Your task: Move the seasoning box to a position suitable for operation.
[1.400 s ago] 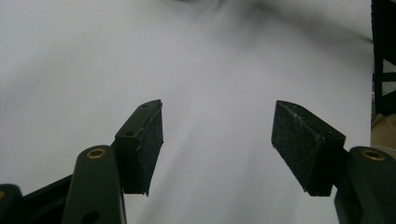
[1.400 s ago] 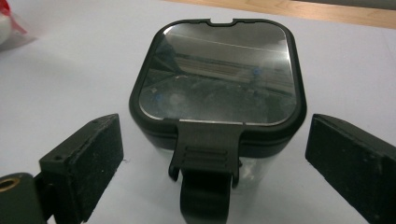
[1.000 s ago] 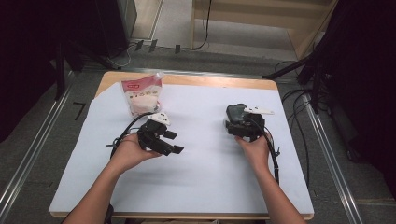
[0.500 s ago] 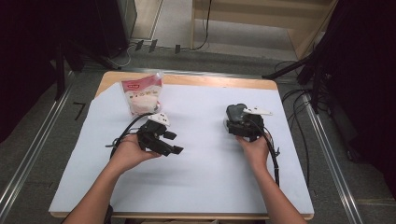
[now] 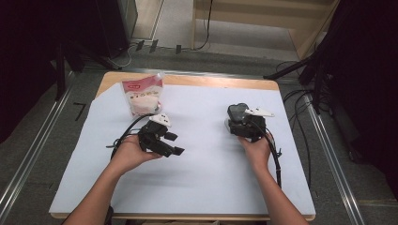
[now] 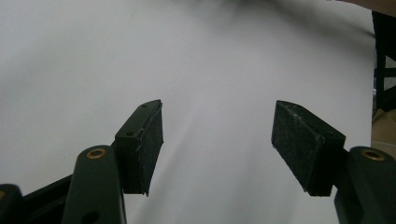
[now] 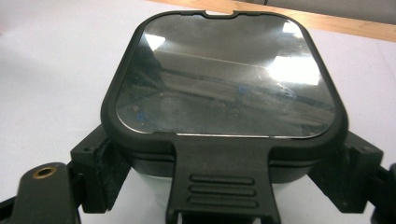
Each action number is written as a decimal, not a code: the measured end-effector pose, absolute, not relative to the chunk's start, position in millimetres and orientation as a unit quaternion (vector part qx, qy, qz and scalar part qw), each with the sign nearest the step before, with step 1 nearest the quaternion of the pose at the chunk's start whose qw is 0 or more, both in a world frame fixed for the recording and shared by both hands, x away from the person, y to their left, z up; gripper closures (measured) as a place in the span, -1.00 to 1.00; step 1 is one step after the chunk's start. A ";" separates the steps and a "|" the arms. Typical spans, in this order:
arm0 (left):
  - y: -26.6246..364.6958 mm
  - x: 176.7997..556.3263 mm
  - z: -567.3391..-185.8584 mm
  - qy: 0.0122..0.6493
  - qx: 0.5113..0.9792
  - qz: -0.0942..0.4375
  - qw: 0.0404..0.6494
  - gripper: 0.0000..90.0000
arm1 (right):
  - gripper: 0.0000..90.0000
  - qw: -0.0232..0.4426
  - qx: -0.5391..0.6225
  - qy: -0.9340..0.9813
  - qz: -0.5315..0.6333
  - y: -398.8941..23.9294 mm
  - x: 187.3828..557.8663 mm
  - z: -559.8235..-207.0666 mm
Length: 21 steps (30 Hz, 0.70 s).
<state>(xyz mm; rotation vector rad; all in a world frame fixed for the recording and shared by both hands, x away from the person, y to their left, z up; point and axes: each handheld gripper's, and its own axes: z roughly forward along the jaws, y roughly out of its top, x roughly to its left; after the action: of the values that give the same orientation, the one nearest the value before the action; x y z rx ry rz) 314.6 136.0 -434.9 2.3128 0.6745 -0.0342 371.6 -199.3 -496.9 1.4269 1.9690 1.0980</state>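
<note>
Nothing has changed since the earlier pictures.

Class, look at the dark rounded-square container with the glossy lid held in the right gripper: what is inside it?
The dark rounded-square container sits clamped between the right gripper jaws. Its glossy lid is closed and mirrors room lights, so any contents stay hidden.

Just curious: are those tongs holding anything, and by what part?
The right tongs clasp a dark lidded container by its two sides, at the latch end. The left tongs hold nothing.
</note>
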 end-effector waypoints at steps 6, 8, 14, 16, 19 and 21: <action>136.5 315.2 -435.7 0.263 0.896 -0.015 0.358 -0.22 | -0.68 0.244 0.516 0.713 0.407 -196.2 373.9 -498.8; 136.4 315.4 -435.9 0.263 0.896 -0.014 0.357 -0.22 | -0.72 0.242 0.515 0.714 0.407 -194.5 374.5 -500.5; 136.3 315.0 -435.8 0.262 0.896 -0.016 0.358 -0.22 | -0.72 0.253 0.519 0.709 0.405 -189.8 375.6 -503.4; 135.7 314.9 -436.5 0.263 0.896 -0.017 0.358 -0.22 | -0.72 0.252 0.520 0.708 0.407 -190.0 376.0 -503.8; 135.6 314.6 -436.3 0.261 0.898 -0.014 0.354 -0.22 | -0.70 0.251 0.521 0.707 0.407 -190.3 376.4 -503.8; 136.0 314.5 -436.0 0.262 0.897 -0.016 0.355 -0.22 | -0.68 0.251 0.520 0.709 0.405 -192.2 376.1 -502.9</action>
<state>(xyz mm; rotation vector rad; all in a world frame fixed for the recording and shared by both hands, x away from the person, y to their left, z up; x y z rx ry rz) 314.5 136.0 -436.0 2.3190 0.6780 -0.0410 376.1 -192.2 -502.9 1.4143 1.9282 1.1024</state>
